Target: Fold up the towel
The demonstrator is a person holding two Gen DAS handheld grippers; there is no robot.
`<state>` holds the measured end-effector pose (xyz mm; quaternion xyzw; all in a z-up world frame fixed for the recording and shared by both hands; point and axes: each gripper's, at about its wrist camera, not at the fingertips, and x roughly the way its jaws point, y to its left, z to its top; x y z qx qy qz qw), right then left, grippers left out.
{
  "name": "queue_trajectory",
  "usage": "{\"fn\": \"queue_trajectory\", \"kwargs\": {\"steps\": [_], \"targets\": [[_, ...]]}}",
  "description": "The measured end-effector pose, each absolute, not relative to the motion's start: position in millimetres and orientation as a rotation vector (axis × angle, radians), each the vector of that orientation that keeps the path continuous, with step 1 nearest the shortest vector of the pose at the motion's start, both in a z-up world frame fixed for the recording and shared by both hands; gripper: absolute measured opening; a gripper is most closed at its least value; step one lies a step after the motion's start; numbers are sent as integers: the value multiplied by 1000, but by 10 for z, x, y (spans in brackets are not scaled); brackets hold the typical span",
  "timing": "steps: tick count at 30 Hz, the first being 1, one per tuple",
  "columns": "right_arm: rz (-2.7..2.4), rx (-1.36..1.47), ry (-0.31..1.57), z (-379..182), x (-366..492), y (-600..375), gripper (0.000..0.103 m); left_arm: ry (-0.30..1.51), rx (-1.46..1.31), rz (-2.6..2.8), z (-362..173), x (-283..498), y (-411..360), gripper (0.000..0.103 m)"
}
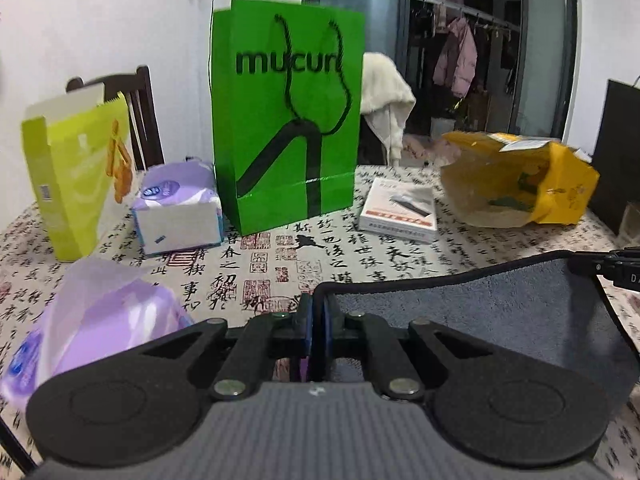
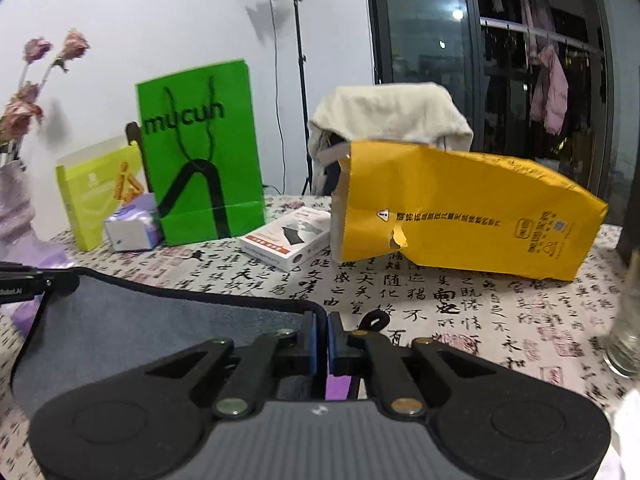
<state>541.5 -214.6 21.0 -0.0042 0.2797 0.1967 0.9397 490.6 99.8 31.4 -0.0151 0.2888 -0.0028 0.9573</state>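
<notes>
A grey towel (image 1: 480, 312) with a dark hem hangs stretched between my two grippers above the table. My left gripper (image 1: 318, 320) is shut on the towel's left corner. The towel runs right to my right gripper (image 1: 612, 266), seen at the frame's right edge. In the right wrist view my right gripper (image 2: 322, 336) is shut on the other corner, and the towel (image 2: 140, 324) spreads left to my left gripper (image 2: 36, 282). A small black loop (image 2: 376, 320) hangs by the right corner.
The table has a calligraphy-print cloth (image 1: 360, 256). Behind stand a green paper bag (image 1: 284, 120), a yellow-green box (image 1: 76, 176), a tissue pack (image 1: 180, 212), a white box (image 1: 400, 210) and a torn yellow bag (image 1: 520, 176). A purple pack (image 1: 100, 320) lies near left. A glass (image 2: 624, 340) stands at right.
</notes>
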Motion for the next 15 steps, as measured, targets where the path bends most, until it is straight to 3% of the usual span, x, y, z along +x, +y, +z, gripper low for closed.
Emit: {"fn": "queue_trajectory", "kwargs": {"steps": [4,5,7,9,11,15], "targets": [[370,-26,633,33,5738,-2057,6,616,-3,-3,184,5156,1004,9],[362,-21,664,-26,5824,-2053,12,622,7,4,151,5192,1007,10],[337,26,696,-115,5924,-2106,18,625,4,14,96,5216,1037,20],[327,47,689,-140,5942,-2162,25,607,-4,15,72,5176,1066,54],[320,52,679,-141,5923,-2215,39,581,20,27,71,5113,1067,59],[317,58,663,-86,5859,-2303,44,580,15,12,119,5011,1069,66]]}}
